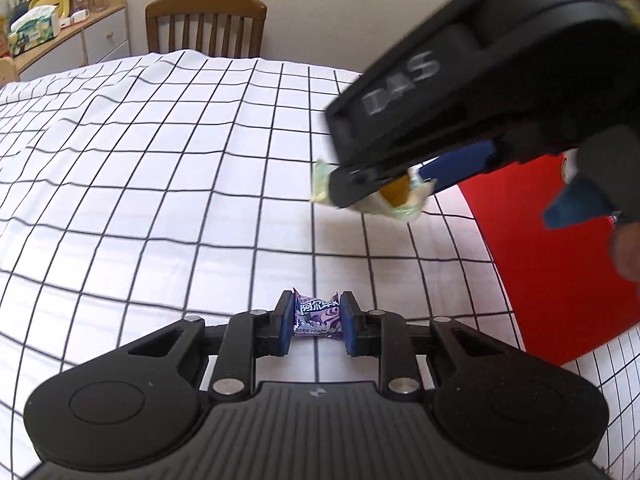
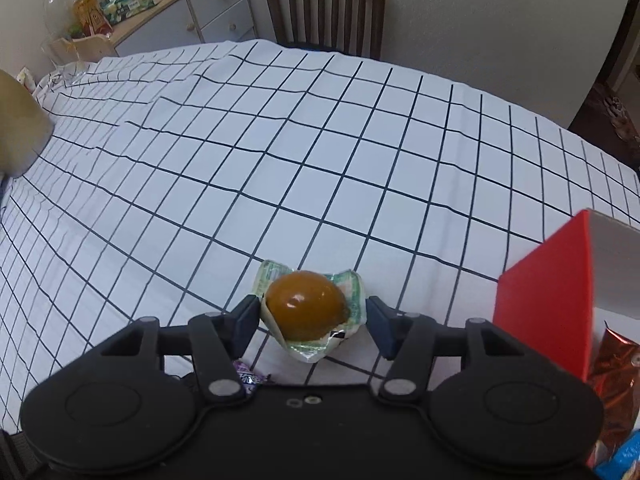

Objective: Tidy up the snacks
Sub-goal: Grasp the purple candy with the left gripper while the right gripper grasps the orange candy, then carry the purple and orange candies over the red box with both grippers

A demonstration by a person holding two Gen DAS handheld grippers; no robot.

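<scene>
**Two snacks gripped above the checked tablecloth**

While the left gripper sits low in the middle of its own view, its blue pads are pressed against both sides of a small purple candy, pinching the wrapper just over the white tablecloth with its black grid lines; printed characters show on the wrapper, too small to read with certainty. Across the upper right of that same view the right gripper reaches in, blurred, with a pale wrapped snack between its fingers.

Seen from the right wrist, the right gripper holds a packaged brown egg in clear and greenish wrapping at the lower middle of the frame; the fingers stand partly spread and pinch the package on either side, and the egg hangs above the cloth rather than resting on it. From the left wrist the same egg shows as a yellowish lump in crumpled film, near the left edge of a red box.

That red box fills the lower right of the right-wrist frame, its white inner wall showing at the top; a shiny copper-coloured packet lies just beside it at the right edge, and a blue packet peeks in at the bottom right corner.

At the top of both views a wooden chair stands behind the table; in the upper left a sideboard carries tissue packs and other clutter.
</scene>
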